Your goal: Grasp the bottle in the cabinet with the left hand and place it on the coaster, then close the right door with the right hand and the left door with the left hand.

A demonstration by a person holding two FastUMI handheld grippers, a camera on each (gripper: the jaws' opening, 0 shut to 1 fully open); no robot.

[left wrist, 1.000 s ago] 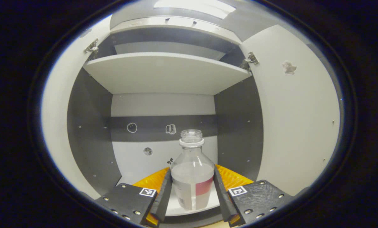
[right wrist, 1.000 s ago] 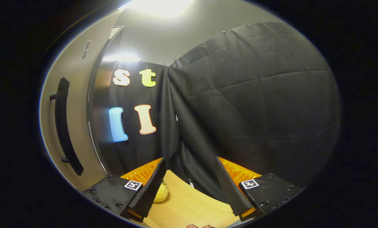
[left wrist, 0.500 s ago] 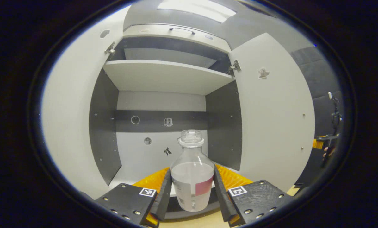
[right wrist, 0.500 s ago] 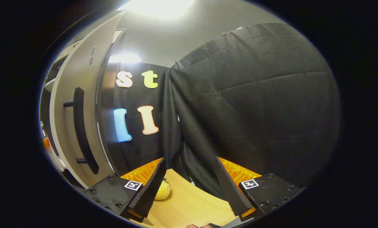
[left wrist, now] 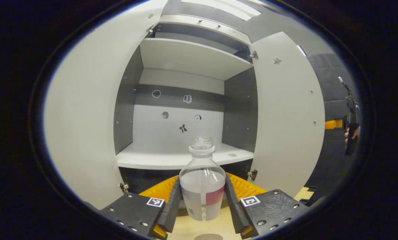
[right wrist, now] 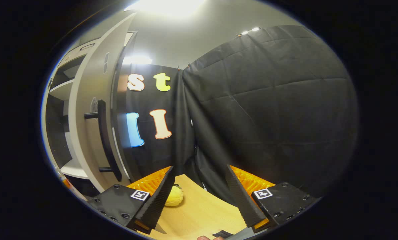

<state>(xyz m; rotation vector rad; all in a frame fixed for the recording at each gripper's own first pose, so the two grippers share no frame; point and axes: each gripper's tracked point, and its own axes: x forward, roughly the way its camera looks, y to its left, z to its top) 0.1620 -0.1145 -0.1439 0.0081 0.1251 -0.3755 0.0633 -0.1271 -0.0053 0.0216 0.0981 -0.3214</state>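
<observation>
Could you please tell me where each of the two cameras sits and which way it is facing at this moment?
Left gripper view: rides on the left hand-held gripper, facing the open cabinet; its fingers clamp the bottle; a hand shows far right.
Right gripper view: rides on the right hand-held gripper, open, facing the booth wall over the wooden table.
Shared: the cabinet's right door.
</observation>
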